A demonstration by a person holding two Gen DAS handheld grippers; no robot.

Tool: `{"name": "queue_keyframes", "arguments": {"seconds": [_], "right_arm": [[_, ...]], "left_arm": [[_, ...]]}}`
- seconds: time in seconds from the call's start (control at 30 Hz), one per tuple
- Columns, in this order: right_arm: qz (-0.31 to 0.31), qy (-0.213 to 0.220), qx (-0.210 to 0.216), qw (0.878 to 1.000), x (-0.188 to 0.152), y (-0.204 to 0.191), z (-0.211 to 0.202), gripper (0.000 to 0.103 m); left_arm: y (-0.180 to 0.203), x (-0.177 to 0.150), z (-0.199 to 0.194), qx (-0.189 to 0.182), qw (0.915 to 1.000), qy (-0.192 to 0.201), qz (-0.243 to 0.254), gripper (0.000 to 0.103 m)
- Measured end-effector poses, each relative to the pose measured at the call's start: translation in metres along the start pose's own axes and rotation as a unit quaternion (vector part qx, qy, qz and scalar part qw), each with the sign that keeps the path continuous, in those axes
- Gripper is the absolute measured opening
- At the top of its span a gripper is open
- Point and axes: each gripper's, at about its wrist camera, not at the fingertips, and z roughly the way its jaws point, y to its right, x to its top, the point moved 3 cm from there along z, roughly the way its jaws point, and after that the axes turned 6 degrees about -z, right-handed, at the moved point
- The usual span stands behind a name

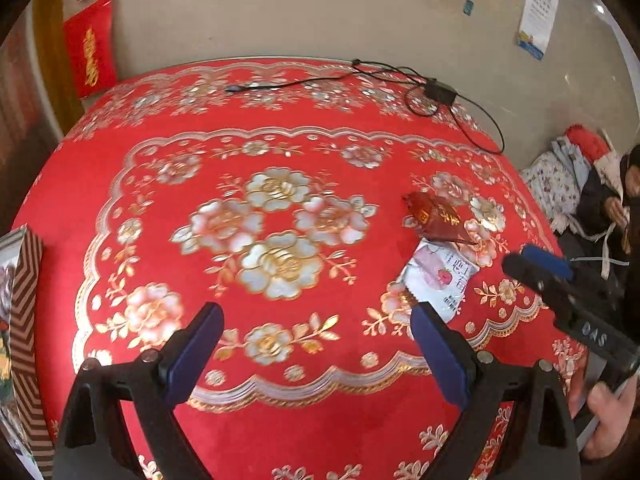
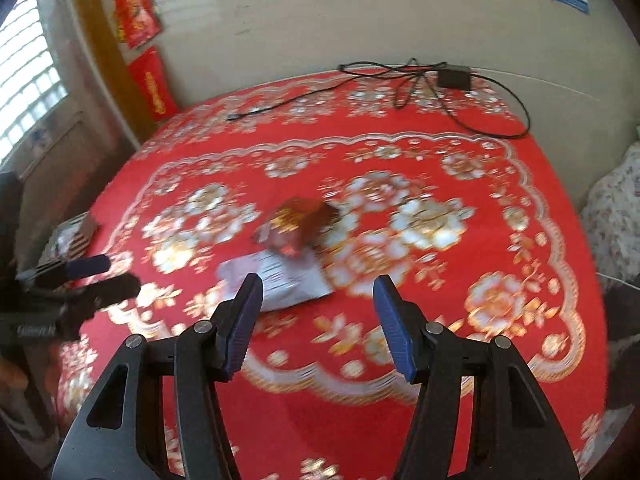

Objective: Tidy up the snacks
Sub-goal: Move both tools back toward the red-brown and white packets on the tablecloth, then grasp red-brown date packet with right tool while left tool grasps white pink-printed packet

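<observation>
Both tongs stand spread and empty above the red flowered counter (image 1: 280, 112). Taking things from left to right with the white snack packet (image 1: 440, 278) as the mark: far to its left, at the counter's edge, stands a striped box (image 1: 26, 304); next come the left tongs (image 1: 316, 344), jaws wide apart, with the packet just off the tip of their right-hand finger rather than between the fingers. The packet lies flat, its long axis running slantwise from the near left up toward the dark red snack packet (image 1: 436, 220), which rests on its far end. To its right hover the right tongs (image 1: 536, 268). In the right wrist view these right tongs (image 2: 316, 316) are partly spread, and the white packet sits just ahead of their left finger, so I judge the right hand nearer and better lined up. Beyond the packets, by the far edge, lies a black adapter with its cable (image 1: 440, 92).
</observation>
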Motion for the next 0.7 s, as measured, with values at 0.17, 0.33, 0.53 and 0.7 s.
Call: {"name": "queue_keyframes", "arguments": {"seconds": [0.17,0.33,0.53,0.7], "right_arm": [[0.001,-0.007,0.024,1.0,0.014,0.002,0.014,0.062],[0.008,-0.029,0.039,0.999,0.04,-0.009,0.042,0.067],[0.02,-0.094,0.026,0.995,0.057,-0.018,0.088,0.067],[-0.018,-0.092,0.027,0.995,0.053,-0.03,0.095,0.058]], "left_arm": [[0.002,0.005,0.008,0.018,0.9998,-0.001,-0.001,0.096],[0.0,0.007,0.016,0.023,0.9997,-0.006,-0.006,0.096],[0.001,0.008,0.024,0.02,0.9997,-0.014,-0.001,0.096],[0.002,0.012,0.029,0.019,0.9997,-0.016,0.004,0.096]]}}
